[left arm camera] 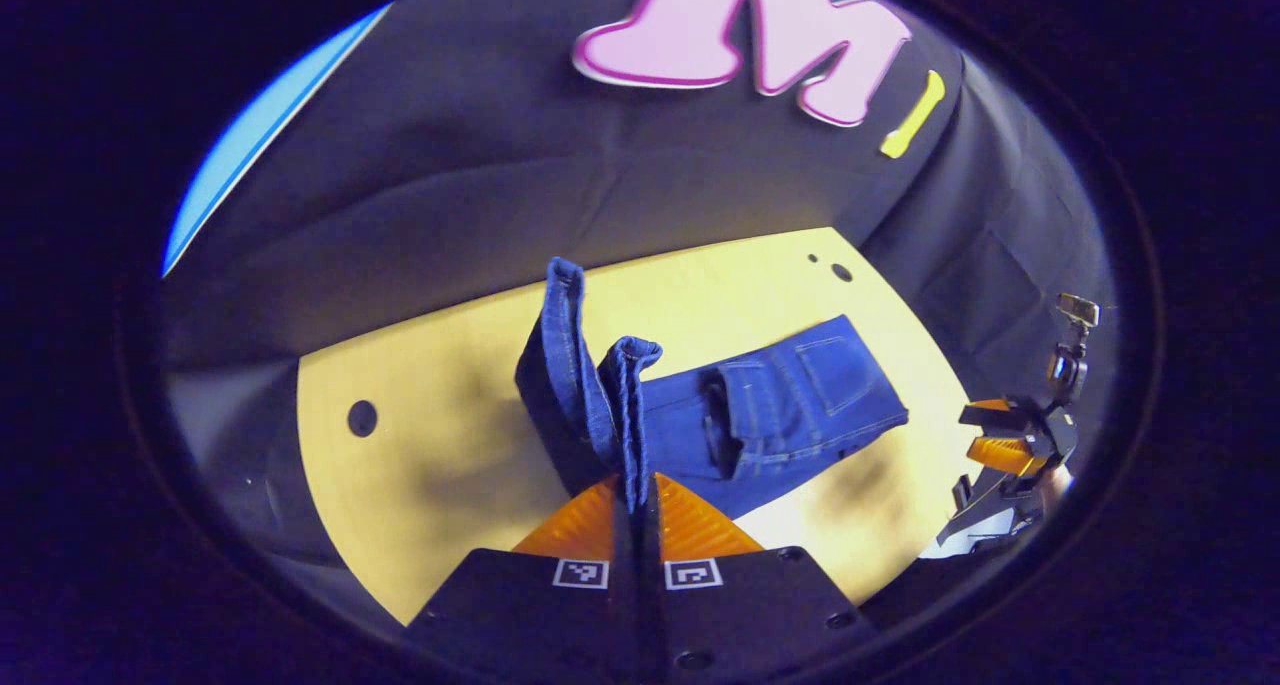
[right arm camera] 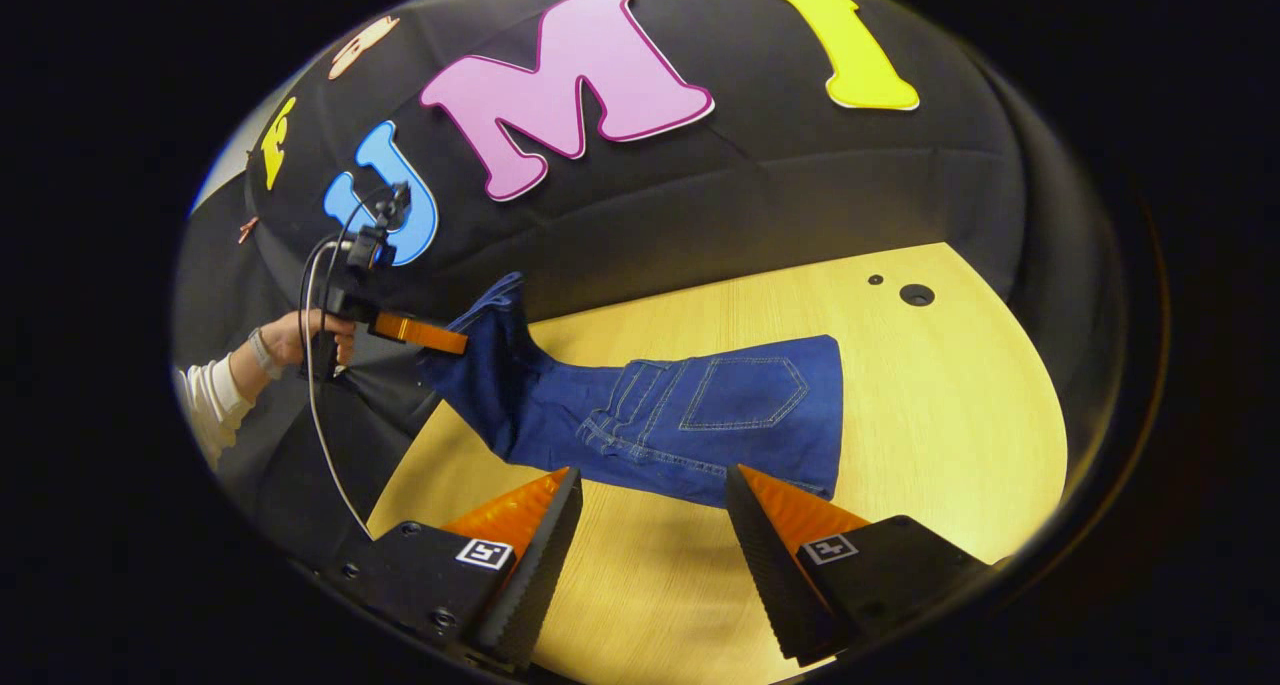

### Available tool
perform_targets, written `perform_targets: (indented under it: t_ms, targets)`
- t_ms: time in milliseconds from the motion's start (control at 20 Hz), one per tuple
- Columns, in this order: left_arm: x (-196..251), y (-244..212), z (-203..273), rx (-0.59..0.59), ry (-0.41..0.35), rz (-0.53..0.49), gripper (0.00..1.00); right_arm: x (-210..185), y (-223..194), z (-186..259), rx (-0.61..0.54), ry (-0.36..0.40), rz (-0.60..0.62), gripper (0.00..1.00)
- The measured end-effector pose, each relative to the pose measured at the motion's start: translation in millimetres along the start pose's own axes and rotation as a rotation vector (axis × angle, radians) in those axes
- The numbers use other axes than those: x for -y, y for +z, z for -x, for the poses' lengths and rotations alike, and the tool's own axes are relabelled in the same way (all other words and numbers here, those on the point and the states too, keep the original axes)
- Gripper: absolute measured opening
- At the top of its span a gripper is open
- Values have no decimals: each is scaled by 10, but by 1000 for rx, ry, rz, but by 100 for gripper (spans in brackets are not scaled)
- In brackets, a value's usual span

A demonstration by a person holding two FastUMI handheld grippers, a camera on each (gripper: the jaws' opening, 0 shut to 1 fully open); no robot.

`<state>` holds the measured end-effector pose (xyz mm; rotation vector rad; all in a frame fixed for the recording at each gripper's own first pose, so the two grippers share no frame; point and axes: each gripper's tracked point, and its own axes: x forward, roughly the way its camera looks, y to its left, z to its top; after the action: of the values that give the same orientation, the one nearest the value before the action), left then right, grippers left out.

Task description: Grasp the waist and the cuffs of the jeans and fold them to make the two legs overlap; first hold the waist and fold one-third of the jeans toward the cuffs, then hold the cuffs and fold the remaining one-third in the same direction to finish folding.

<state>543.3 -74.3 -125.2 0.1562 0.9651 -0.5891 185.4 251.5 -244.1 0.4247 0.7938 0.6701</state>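
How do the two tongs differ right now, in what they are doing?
The left tongs are shut, pinching the cuff end of the jeans and holding it lifted off the table; the right tongs are open and hold nothing. The left tongs touch the denim; the right tongs hang just above the table, short of the waist end, which lies flat. Both are hand-held and point toward the jeans.

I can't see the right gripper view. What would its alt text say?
Blue jeans lie on a pale wooden table, waist end flat with a back pocket up, while the left gripper, held by a person's hand, lifts the leg end off the table's left side. In the foreground the right gripper hovers with its fingers apart, holding nothing.
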Motion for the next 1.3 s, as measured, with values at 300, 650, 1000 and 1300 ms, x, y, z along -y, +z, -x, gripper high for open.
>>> perform_targets:
  t_ms: [300,650,1000,1300]
  targets:
    - [1527,455,-830,65,-194,36,6,254,-18,291,25,-37,34,89]
    - [2208,104,-1992,16,-156,-52,6,647,-146,478,5,-59,63,89]
    - [2474,-277,-2411,58,-121,77,63,987,-39,391,4,-47,114,89]
    - [2280,-185,-1330,370,89,-2,97,940,130,519,104,-77,241,95]
